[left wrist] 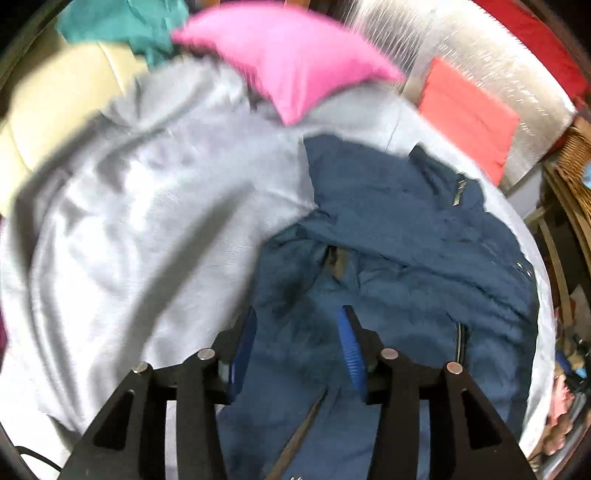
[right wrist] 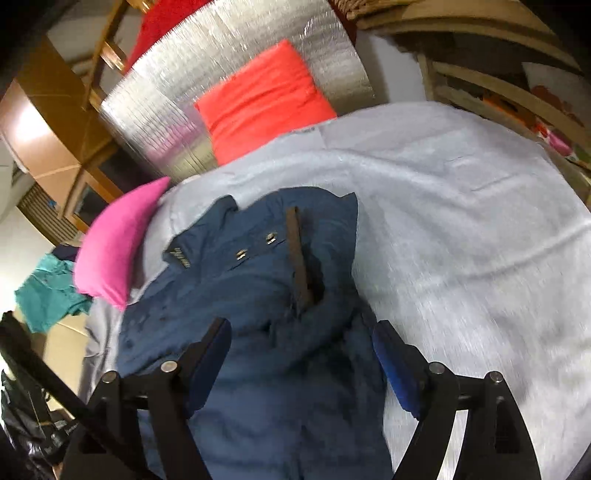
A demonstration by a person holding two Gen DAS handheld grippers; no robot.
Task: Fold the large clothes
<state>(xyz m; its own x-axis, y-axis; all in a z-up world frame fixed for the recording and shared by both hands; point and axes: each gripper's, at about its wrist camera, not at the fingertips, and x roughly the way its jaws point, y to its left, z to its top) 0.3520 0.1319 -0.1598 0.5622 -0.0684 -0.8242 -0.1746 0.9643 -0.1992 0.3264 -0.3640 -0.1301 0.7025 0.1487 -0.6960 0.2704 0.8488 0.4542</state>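
Observation:
A dark blue padded jacket (left wrist: 406, 258) with zips and snap buttons lies crumpled on a light grey bedsheet (left wrist: 129, 221). My left gripper (left wrist: 299, 314) is open, its blue-padded jaws apart just above the jacket's lower part. The jacket also shows in the right wrist view (right wrist: 258, 295), collar and brown zip strip up. My right gripper (right wrist: 301, 328) is open, its jaws wide apart over the jacket's middle, holding nothing. Both views are motion-blurred.
A pink pillow (left wrist: 288, 59) and a red-orange pillow (left wrist: 469, 118) lie at the bed's head against a silver foil panel (right wrist: 236, 85). Teal cloth (left wrist: 125, 22) sits beyond the pink pillow. Wooden shelves (right wrist: 498, 92) stand beside the bed. The grey sheet (right wrist: 461, 240) spreads right of the jacket.

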